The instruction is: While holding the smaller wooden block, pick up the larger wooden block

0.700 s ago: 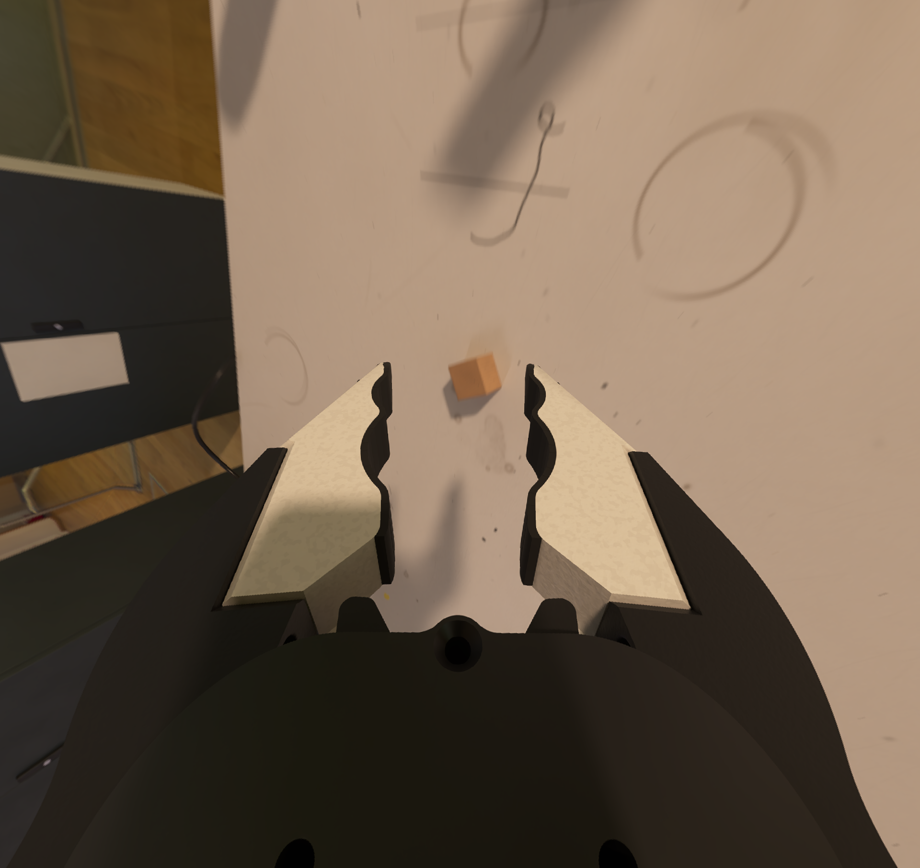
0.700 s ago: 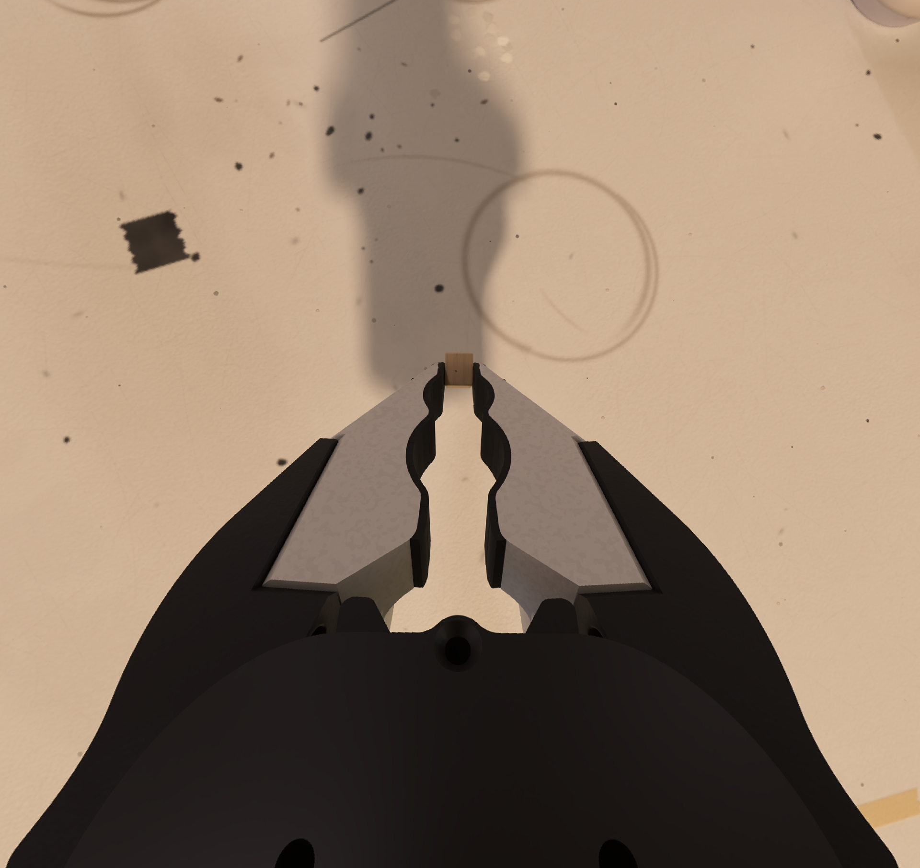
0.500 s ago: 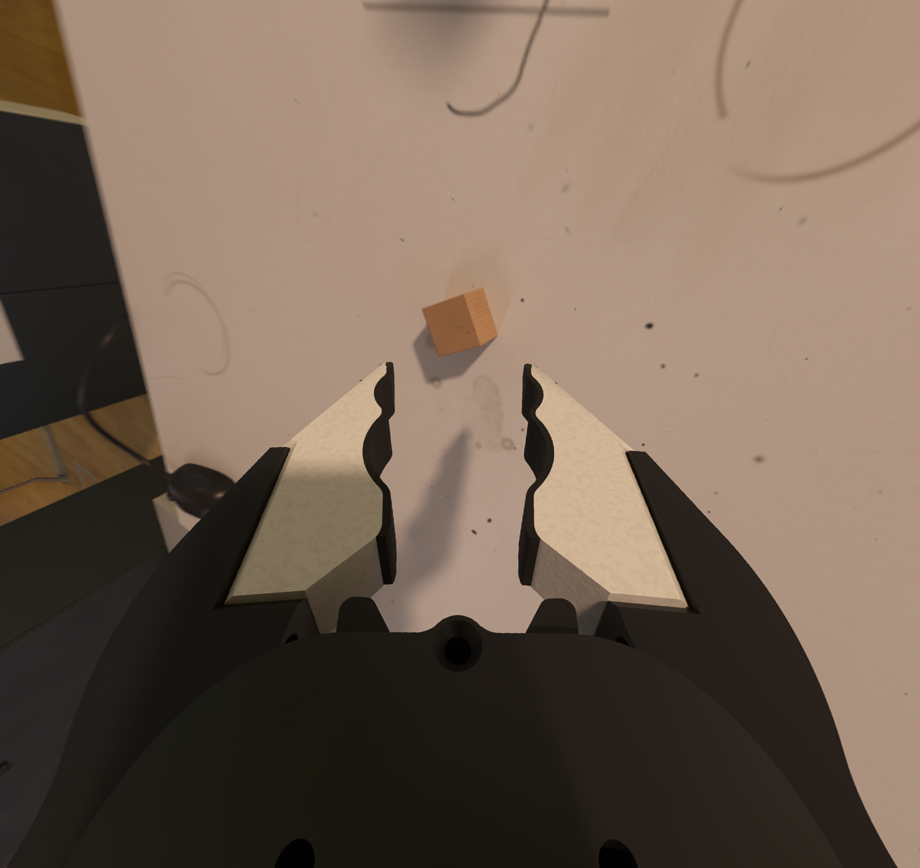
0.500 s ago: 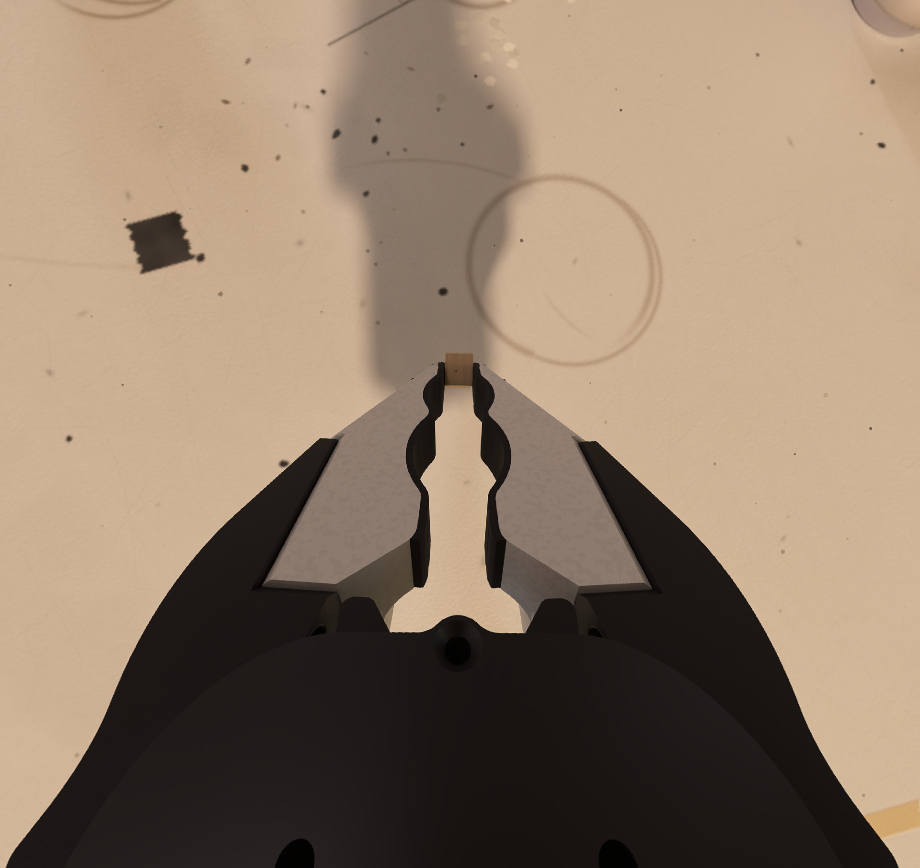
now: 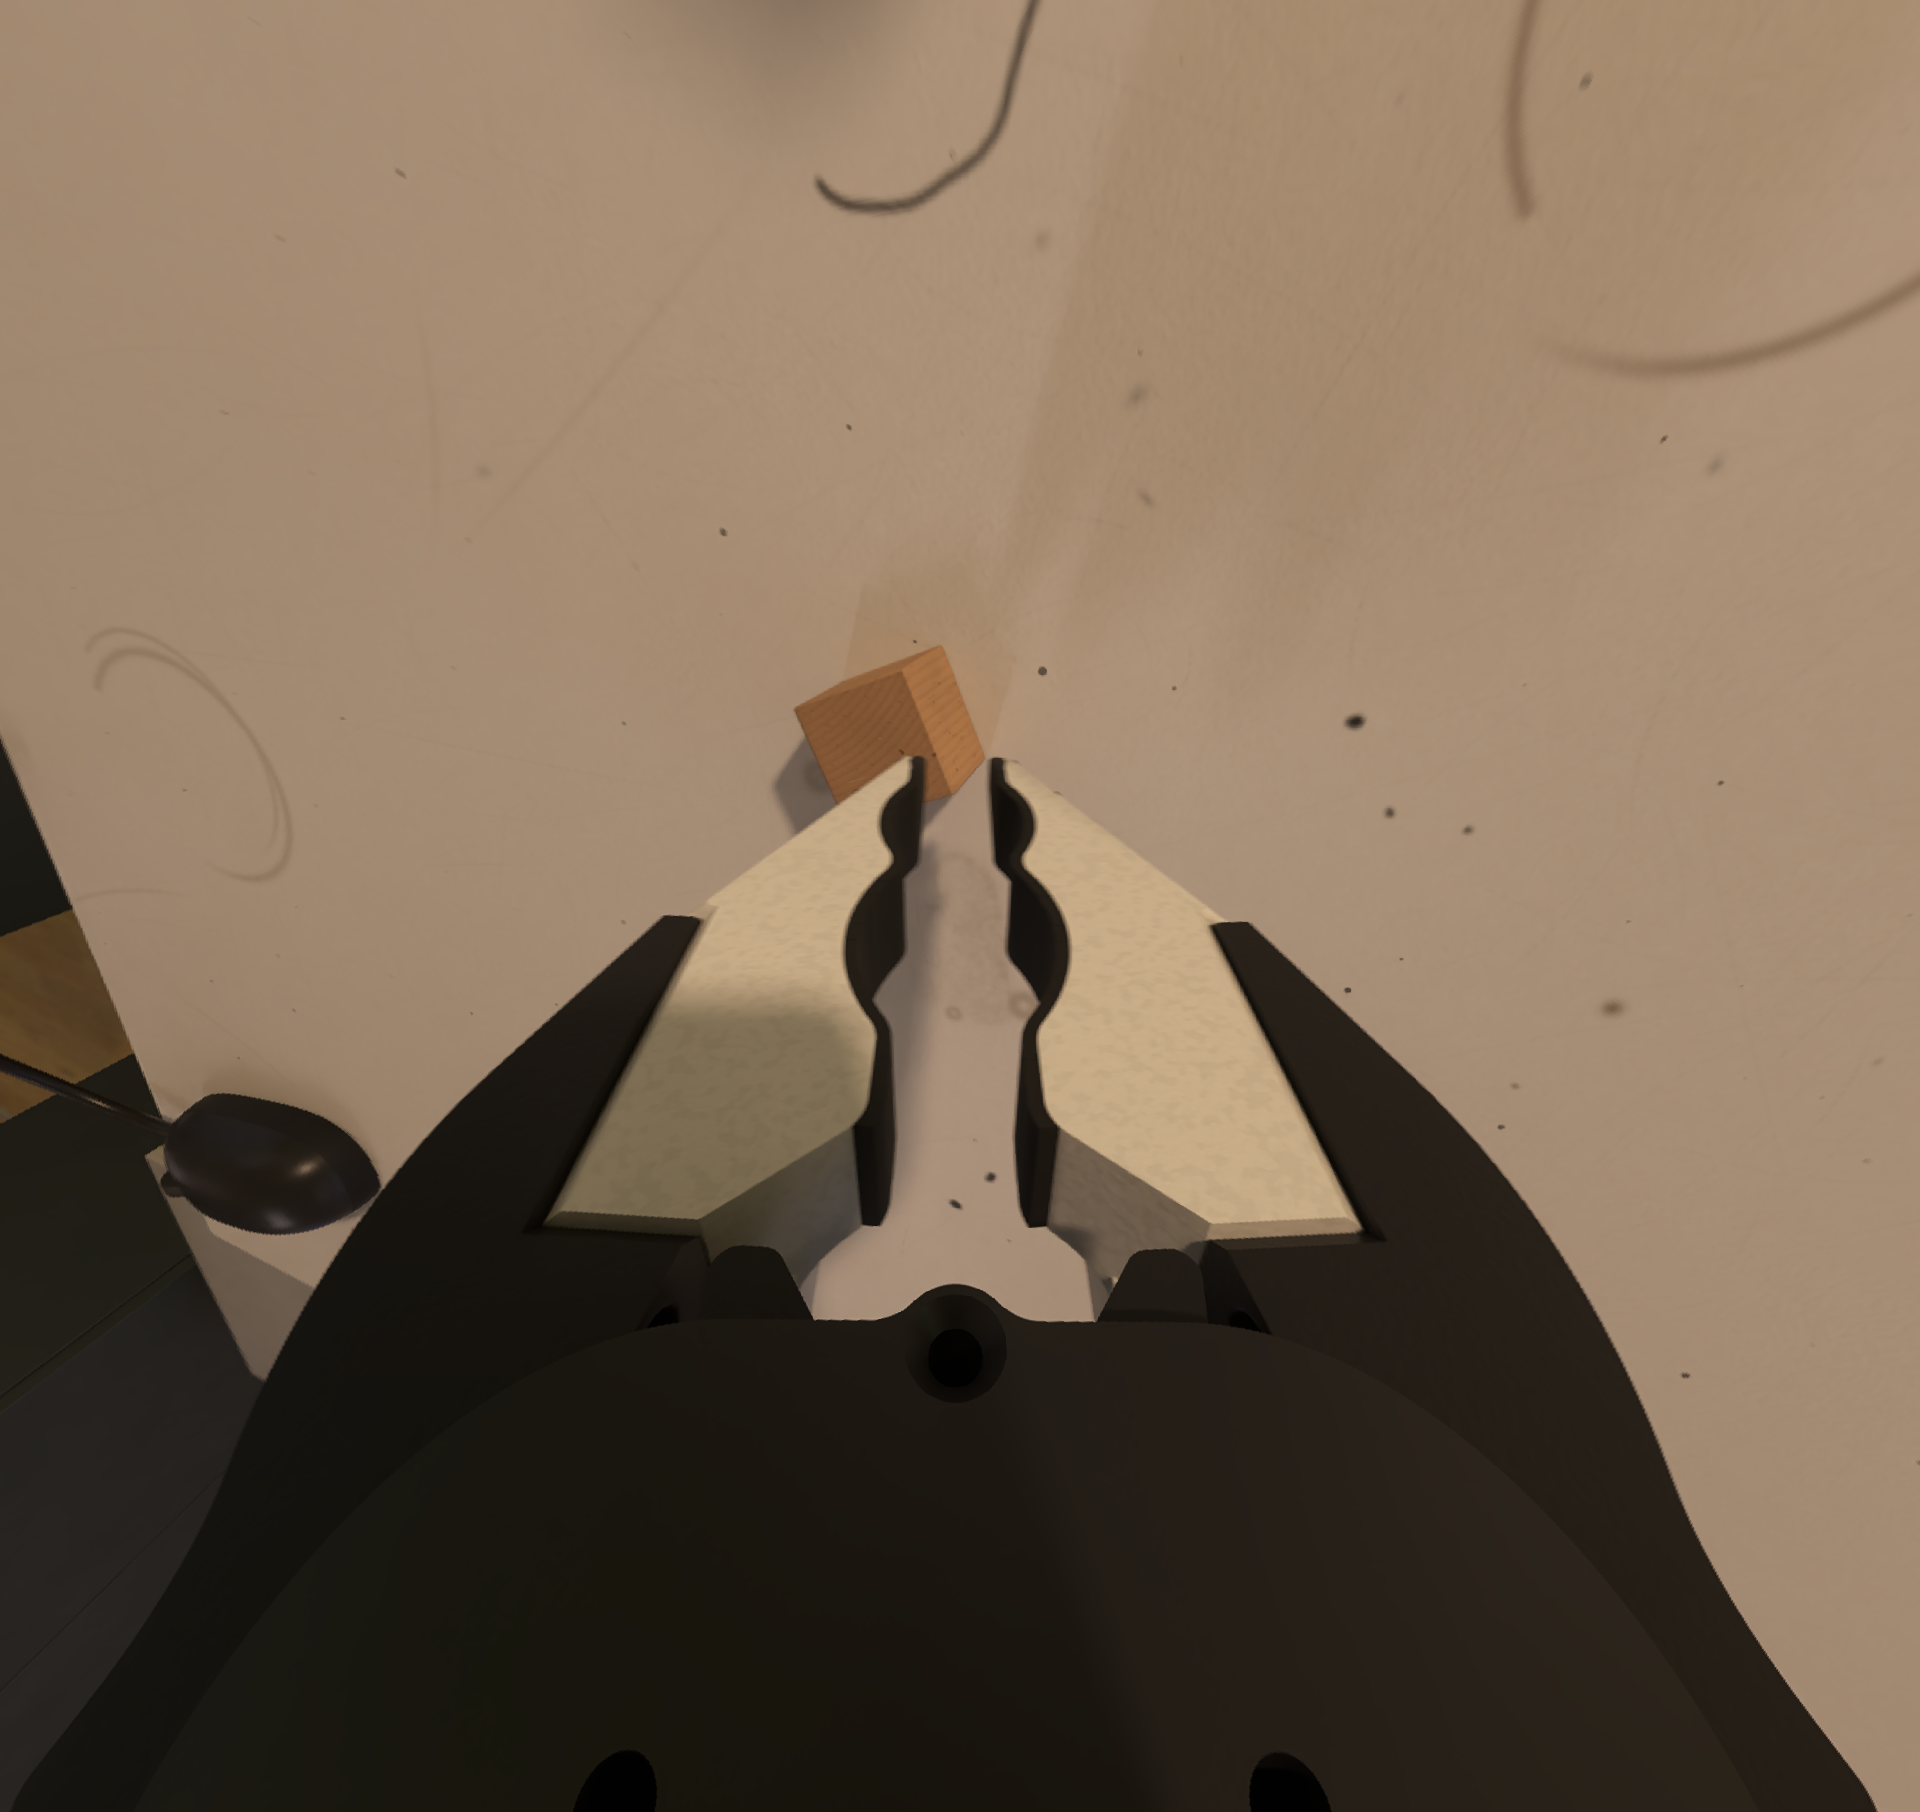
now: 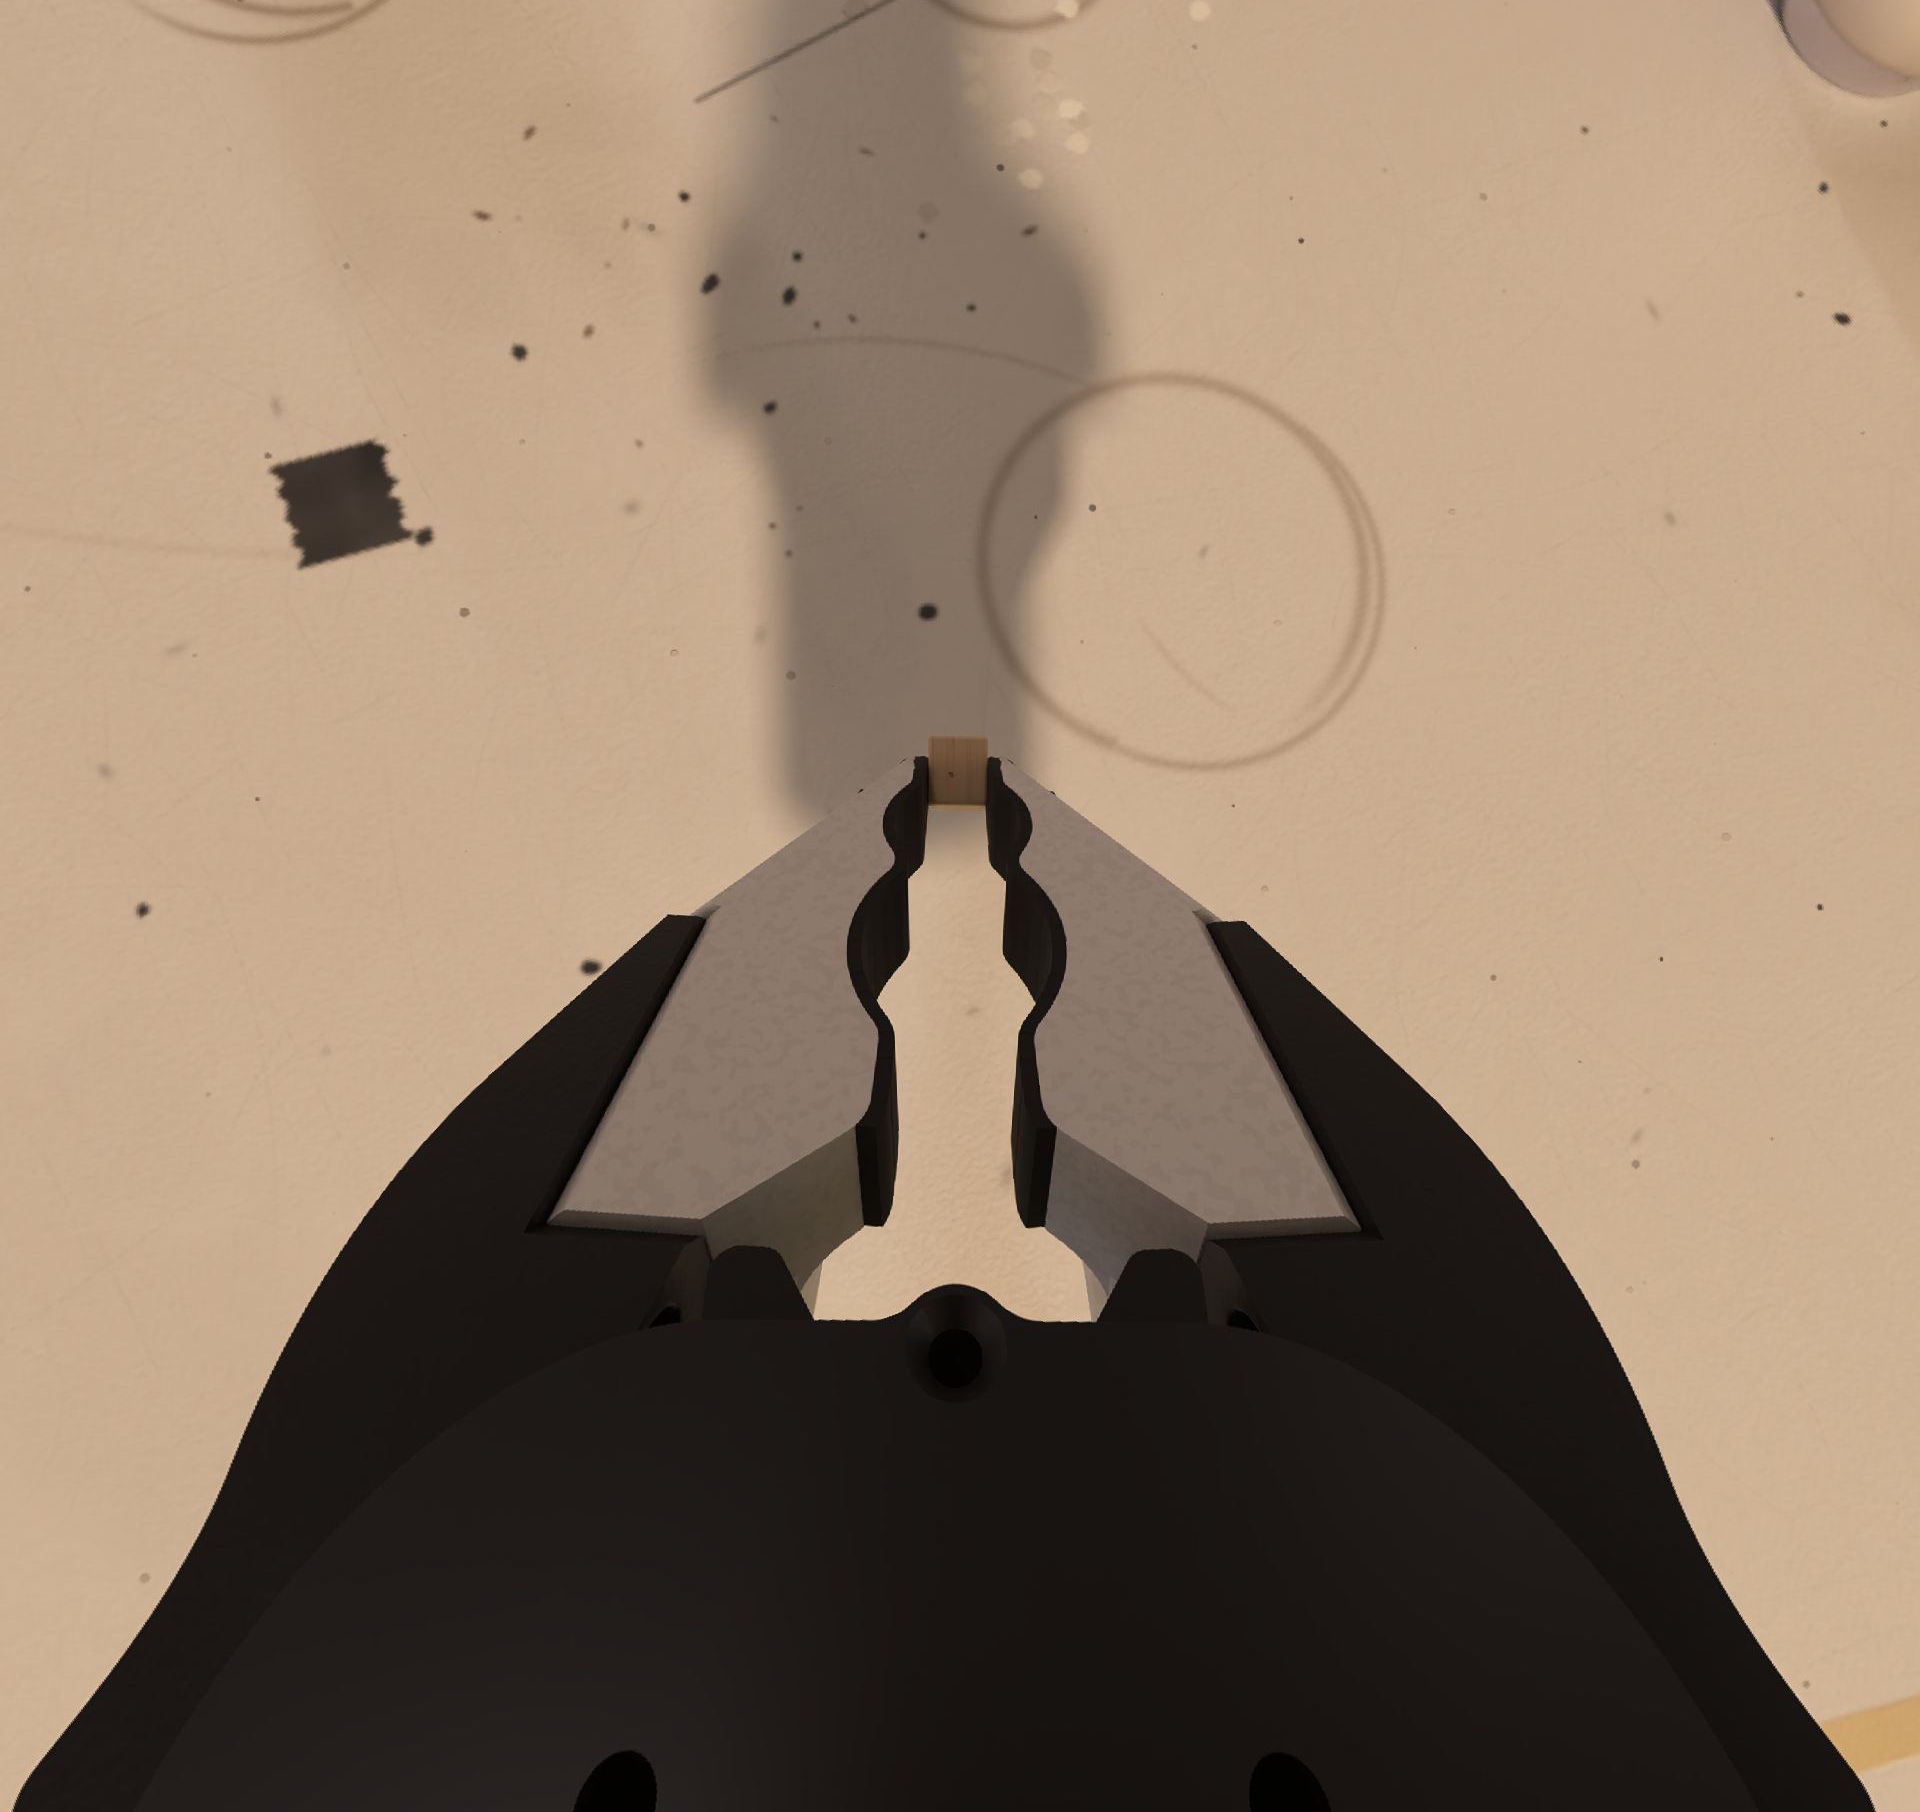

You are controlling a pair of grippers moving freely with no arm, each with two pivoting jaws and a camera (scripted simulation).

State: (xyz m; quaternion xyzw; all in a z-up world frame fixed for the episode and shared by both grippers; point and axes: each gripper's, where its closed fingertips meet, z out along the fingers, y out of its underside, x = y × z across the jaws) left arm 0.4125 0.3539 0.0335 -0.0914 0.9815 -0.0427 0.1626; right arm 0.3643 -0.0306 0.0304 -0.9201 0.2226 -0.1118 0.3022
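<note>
Item 1: my right tongs [image 6: 956, 773], fingers drawn in and clamped on the smaller wooden block [image 6: 957, 770], a pale cube pinched at the very tips, held clear above the tabletop [image 6: 416, 827].

Item 2: my left tongs [image 5: 954, 775], fingers narrowed to a slim gap with nothing between them. The gap looks narrower than the block ahead, so I judge they must spread before any grip.

Item 3: larger wooden block [image 5: 891, 723], an orange-brown cube resting on the tabletop just beyond my left fingertips and slightly to their left, turned so one vertical edge faces me. My left fingertip overlaps its near lower corner in view; I cannot tell whether they touch.

Handling, by judgement: light, rigid, smooth-sided, not fragile. Best taken across two opposite flat faces, near mid-height; taken corner to corner it would likely twist or squirt out.

Item 4: black rounded object with a thin stem [image 5: 265, 1175], at the tabletop edge far to my left tongs' left.
</note>
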